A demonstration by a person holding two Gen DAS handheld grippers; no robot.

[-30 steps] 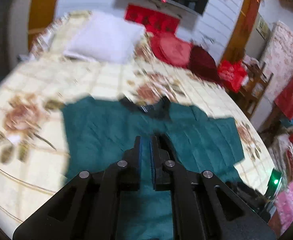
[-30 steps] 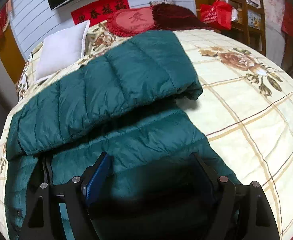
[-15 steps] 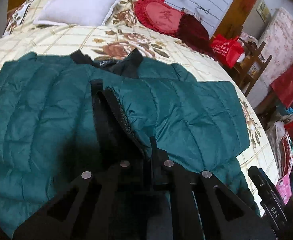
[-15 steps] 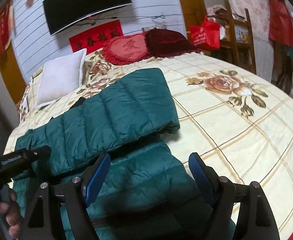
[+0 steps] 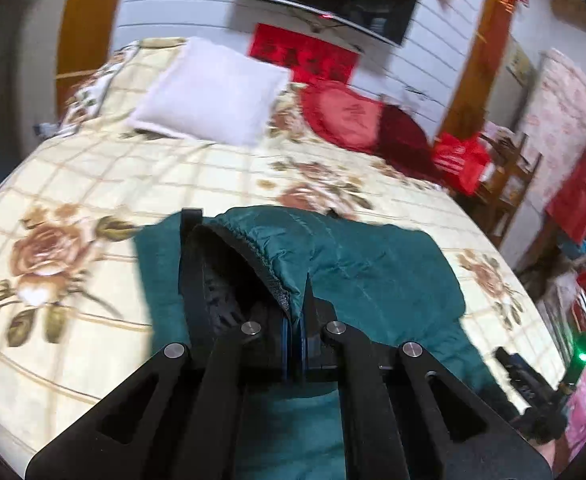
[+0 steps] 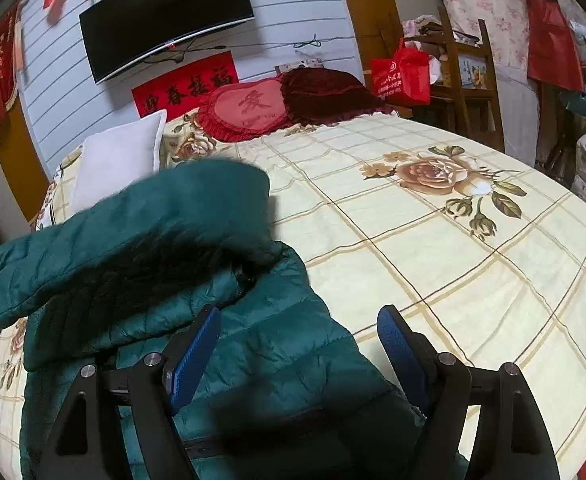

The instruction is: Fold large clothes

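Observation:
A dark green quilted down jacket [image 5: 373,276] lies on the floral bedspread [image 5: 93,184]. My left gripper [image 5: 293,320] is shut on the jacket's elastic edge and holds that part lifted, its black lining showing. In the right wrist view the jacket [image 6: 277,356] lies at the left, with its raised part [image 6: 141,216] hanging in the air above it. My right gripper [image 6: 297,344] is open and empty, just above the jacket's lower right part.
A white pillow [image 5: 209,92], a red heart cushion [image 6: 245,110] and a dark red cushion [image 6: 325,94] lie at the head of the bed. A television [image 6: 165,16] hangs on the wall. A wooden shelf with a red bag [image 6: 405,76] stands beside the bed.
My left gripper has lifted the held jacket edge up and away from the bed. The raised part now hangs in the air in the right wrist view. My right gripper stays open.

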